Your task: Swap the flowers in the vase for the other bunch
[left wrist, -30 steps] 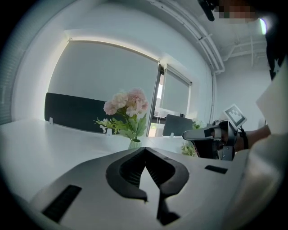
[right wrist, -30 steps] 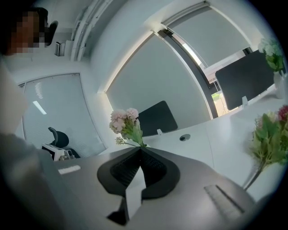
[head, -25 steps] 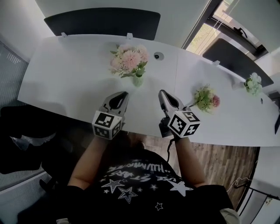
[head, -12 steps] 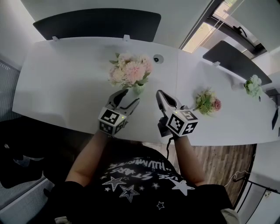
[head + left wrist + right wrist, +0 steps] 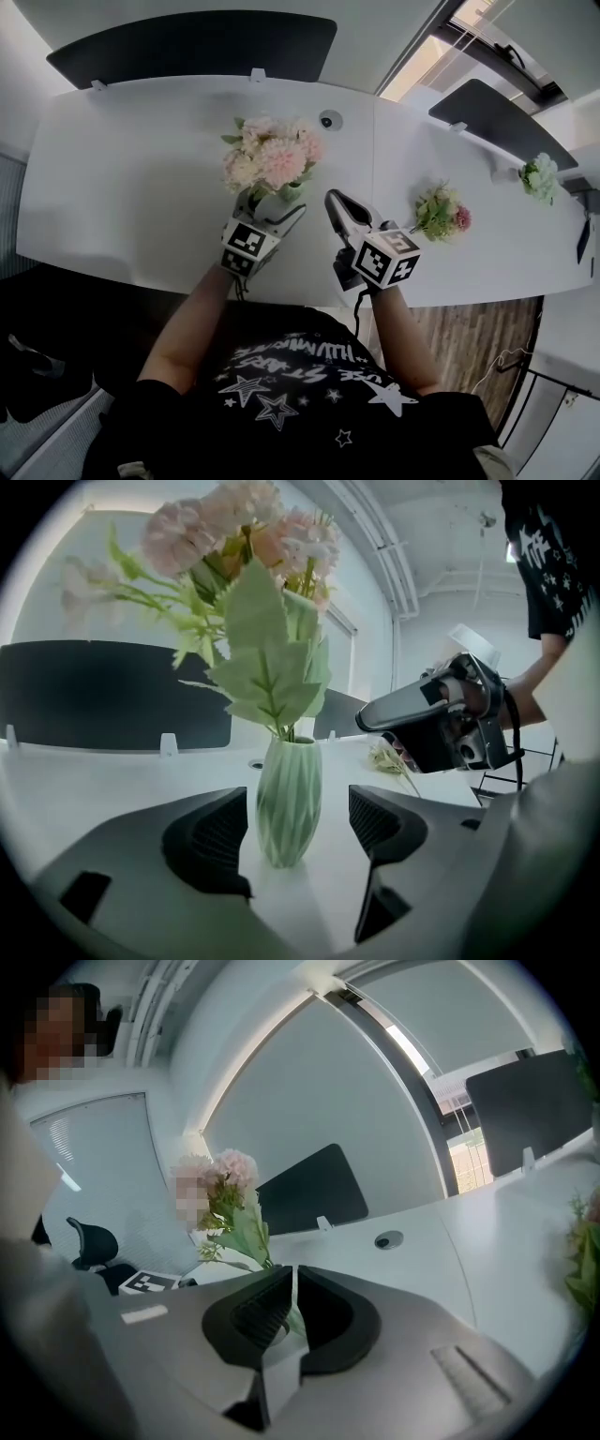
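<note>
Pale-green ridged vase (image 5: 289,799), pink flowers (image 5: 272,159).
White table (image 5: 131,187); black shirt (image 5: 300,394) printed with white stars; second bunch (image 5: 441,214) green and pink.

Head view steeply down; gripper views low, share flowers (image 5: 246,534)

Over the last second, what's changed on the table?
The left gripper moved forward to the vase. Its jaws, shut before, are opening and now flank the vase without touching it. Nothing was taken hold of or let go. The right gripper stays shut and empty, the pink flowers remain in the vase, and the other bunch still lies on the table.
</note>
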Demonstrator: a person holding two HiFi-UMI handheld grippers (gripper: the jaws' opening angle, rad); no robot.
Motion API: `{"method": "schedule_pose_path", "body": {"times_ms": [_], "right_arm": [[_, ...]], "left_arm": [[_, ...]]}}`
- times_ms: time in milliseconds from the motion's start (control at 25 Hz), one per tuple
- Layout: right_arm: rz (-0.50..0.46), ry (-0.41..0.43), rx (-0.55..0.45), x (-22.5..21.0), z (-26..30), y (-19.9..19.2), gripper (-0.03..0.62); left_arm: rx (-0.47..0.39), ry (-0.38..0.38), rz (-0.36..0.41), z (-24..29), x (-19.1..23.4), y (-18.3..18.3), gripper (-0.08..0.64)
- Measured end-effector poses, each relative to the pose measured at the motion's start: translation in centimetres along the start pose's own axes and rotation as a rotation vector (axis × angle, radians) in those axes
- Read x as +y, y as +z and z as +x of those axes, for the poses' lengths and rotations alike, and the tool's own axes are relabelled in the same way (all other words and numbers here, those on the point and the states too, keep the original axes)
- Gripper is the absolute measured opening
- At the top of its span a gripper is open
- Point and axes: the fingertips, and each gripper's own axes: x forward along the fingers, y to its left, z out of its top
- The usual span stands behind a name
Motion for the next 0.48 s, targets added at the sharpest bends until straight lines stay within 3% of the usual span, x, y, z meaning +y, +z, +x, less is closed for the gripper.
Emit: {"method": "schedule_pose_path", "body": {"times_ms": [360,480], "right_arm": [[-0.067,0.042,0.055,0.9,2.1,-0.3,0.005],[-0.090,0.081,0.074,1.4,3.0,-0.1,0.043]], "left_arm": [[0.044,-0.028,0.020,2.3,0.5,-1.2,0.321],[0.050,-0.028,0.028,2.5,0.7,-1.4,0.301]]}}
